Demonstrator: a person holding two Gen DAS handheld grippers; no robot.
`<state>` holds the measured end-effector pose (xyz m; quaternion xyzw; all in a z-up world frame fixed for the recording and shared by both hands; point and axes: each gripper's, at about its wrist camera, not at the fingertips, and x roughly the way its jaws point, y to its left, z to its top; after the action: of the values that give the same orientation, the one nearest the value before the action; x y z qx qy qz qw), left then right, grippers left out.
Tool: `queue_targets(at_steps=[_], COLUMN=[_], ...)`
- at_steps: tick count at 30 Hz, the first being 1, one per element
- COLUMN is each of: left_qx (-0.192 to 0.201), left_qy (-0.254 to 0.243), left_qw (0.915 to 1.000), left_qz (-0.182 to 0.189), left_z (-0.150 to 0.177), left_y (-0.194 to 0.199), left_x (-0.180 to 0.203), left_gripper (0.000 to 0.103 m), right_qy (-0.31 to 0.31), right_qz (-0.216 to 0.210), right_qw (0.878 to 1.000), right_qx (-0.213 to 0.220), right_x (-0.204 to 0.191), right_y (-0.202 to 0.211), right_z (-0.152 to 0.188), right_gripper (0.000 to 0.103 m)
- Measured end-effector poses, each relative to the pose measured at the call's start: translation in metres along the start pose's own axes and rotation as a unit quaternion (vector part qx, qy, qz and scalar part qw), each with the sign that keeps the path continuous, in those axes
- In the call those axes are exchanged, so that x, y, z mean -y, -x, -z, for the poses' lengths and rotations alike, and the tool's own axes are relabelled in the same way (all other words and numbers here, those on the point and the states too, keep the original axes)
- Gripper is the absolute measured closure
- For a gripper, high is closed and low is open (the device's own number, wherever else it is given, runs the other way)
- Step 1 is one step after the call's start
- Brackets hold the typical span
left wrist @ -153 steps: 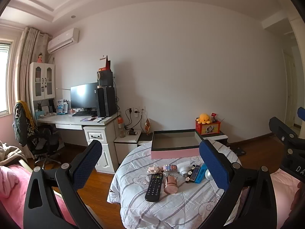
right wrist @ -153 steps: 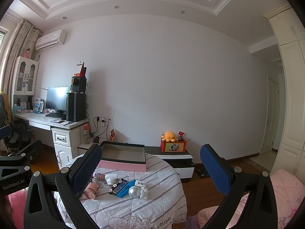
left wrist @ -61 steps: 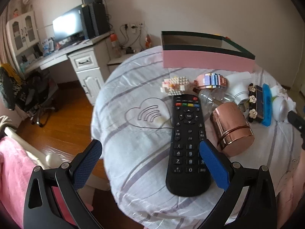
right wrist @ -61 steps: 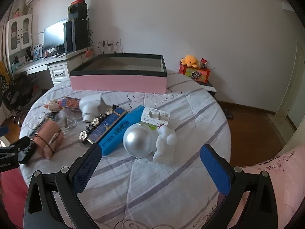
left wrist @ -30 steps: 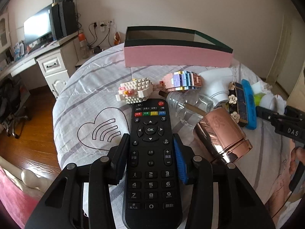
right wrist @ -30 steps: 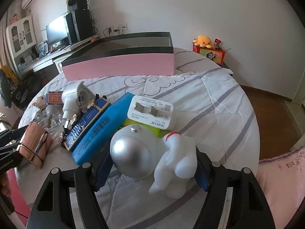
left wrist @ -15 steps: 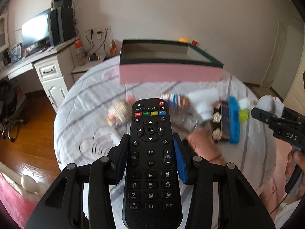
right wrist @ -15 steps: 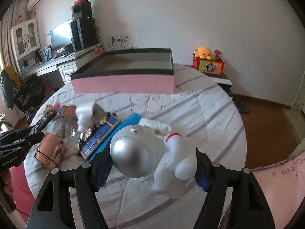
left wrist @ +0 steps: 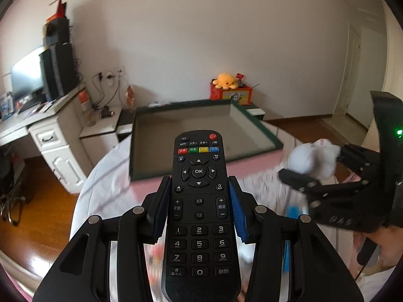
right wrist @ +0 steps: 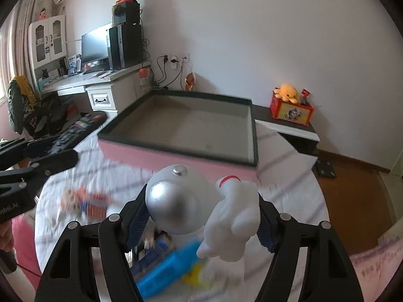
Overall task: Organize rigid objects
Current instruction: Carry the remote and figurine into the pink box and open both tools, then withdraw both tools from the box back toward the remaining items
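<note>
The left hand-held gripper [left wrist: 199, 211] pinches the remote [left wrist: 199, 201]; the right hand-held gripper [right wrist: 201, 216] clamps the astronaut figure [right wrist: 201, 206]. Risk: its rounded body may slip before reaching the box [right wrist: 176, 159].

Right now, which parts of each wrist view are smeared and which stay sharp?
Left wrist view: remote crisp, tablecloth and astronaut figure smeared. Right wrist view: astronaut figure fairly sharp, blue box and tablecloth blurred, pink tray soft-edged.
</note>
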<state>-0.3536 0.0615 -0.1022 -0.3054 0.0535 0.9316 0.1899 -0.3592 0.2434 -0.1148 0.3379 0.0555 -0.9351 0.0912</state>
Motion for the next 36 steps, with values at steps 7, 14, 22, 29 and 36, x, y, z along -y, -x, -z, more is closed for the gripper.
queue_targets(at_steps=[7,14,22,29,36], left_qx=[-0.046,-0.103,-0.139,-0.145,-0.108], left_qy=[-0.01,0.007,0.018,0.029,0.044], left_qw=[0.9989,0.9945,0.9898,0.9882,0.9916], left_qz=[-0.006,-0.017,-0.025,-0.041,-0.056], left_z=[-0.053,-0.064,-0.057,-0.054,-0.056], left_y=[-0.074,-0.144,-0.182,-0.194,-0.156], left_x=[-0.013,-0.035,-0.047,-0.053,-0.059], left_gripper=[0.059,0.059,0.059,0.058,0.019], right_qy=[0.011,0.014,0.007,-0.008,-0.006], right_qz=[-0.013,-0.02,-0.025,-0.024,-0.005], right_qw=[0.999,0.995,0.99,0.989,0.994], right_qx=[-0.036,-0.095,-0.139,-0.144,-0.113], right_x=[0.01,0.014,0.019,0.024,0.024], right_y=[-0.065,-0.133,-0.171,-0.177,-0.147], right_z=[-0.061,-0.076,-0.068,-0.068,-0.075], right_gripper=[0.03,0.03,0.03,0.027,0.022])
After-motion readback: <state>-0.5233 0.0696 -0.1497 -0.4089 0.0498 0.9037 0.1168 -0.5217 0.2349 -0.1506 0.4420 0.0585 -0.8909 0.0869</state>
